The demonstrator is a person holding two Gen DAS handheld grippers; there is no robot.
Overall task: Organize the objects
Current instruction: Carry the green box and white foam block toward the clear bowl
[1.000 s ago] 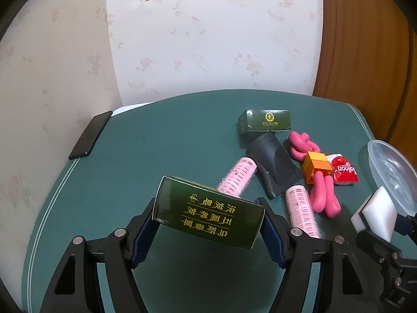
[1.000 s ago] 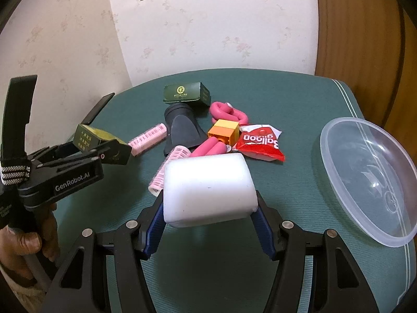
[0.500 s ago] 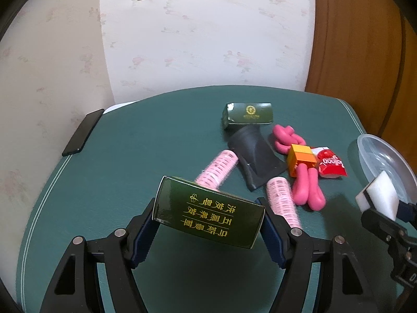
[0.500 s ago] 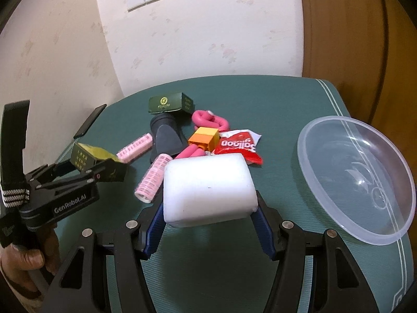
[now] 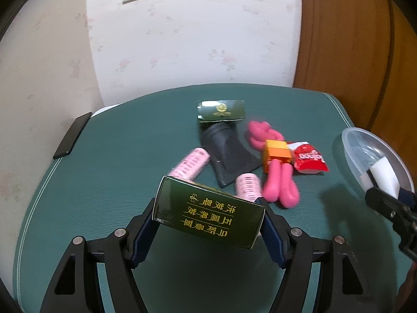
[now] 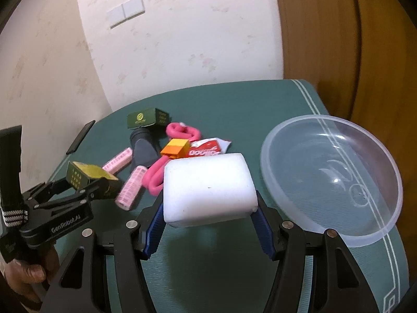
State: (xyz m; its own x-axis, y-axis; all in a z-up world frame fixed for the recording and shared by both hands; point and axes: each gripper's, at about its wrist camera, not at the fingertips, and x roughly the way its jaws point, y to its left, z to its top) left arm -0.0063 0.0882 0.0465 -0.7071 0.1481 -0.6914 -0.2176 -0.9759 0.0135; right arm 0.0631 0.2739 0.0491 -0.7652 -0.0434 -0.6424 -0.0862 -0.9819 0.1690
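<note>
My left gripper [image 5: 208,214] is shut on a dark green box with gold lettering [image 5: 208,212], held above the green table [image 5: 109,172]. My right gripper [image 6: 208,195] is shut on a white sponge block [image 6: 208,189], just left of a clear plastic bowl [image 6: 336,174]. In the left wrist view that sponge [image 5: 383,176] shows at the right edge, against the bowl [image 5: 365,146]. The right wrist view shows the left gripper [image 6: 86,182] with its green box [image 6: 83,176] at lower left, held by a person's hand [image 6: 26,276].
On the table's middle lie a second green box [image 5: 221,110], a dark grey nozzle [image 5: 229,154], two pink hair rollers [image 5: 190,163], pink foam curlers [image 5: 278,182], an orange block [image 5: 276,152] and a red packet [image 5: 310,159]. A black phone [image 5: 71,135] lies at the left edge.
Both grippers have drifted sideways with their loads. The pile of objects has slid left in both views, and the bowl has come closer to the white sponge.
</note>
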